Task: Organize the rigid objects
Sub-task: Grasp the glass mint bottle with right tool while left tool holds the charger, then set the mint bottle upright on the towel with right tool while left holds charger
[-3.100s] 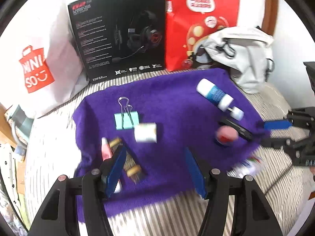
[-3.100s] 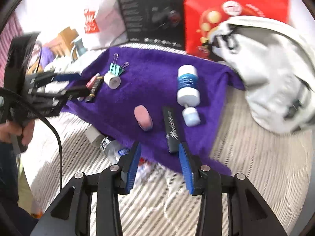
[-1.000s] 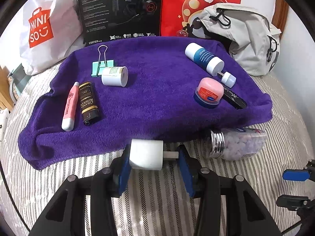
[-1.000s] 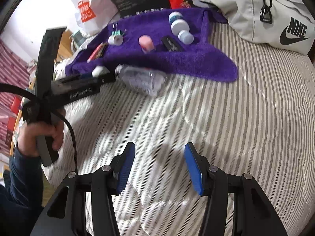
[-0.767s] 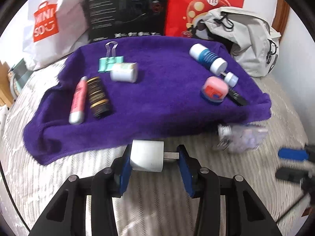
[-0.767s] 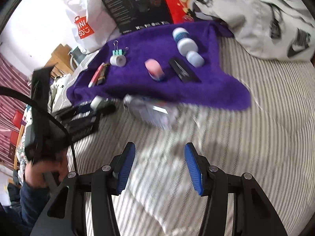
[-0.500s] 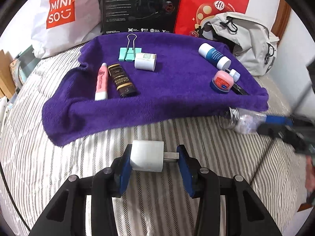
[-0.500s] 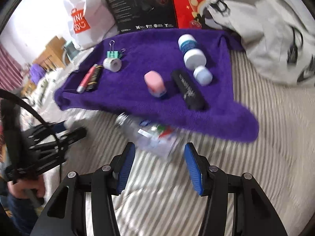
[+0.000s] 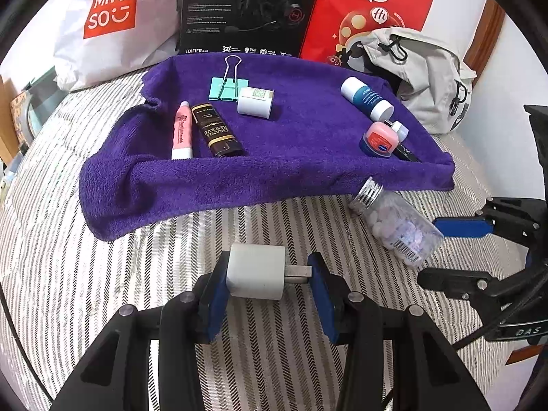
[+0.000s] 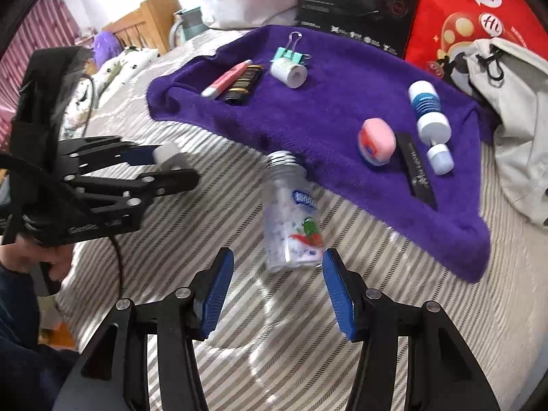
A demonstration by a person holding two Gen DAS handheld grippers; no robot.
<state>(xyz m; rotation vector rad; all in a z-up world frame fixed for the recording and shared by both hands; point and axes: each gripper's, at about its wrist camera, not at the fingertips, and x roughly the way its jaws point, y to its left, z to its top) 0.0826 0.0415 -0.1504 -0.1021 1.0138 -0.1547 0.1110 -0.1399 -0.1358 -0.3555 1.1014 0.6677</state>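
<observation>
L hand-held gripper (image 9: 267, 279) clamps white charger (image 9: 256, 271).

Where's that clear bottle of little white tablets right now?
The clear bottle lies on its side on the striped bedding, cap touching the purple towel's near edge, just ahead of the open right gripper.

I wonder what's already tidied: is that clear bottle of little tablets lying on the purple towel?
No, the clear bottle lies on the striped bedding, only its silver cap touching the purple towel's edge.
</observation>
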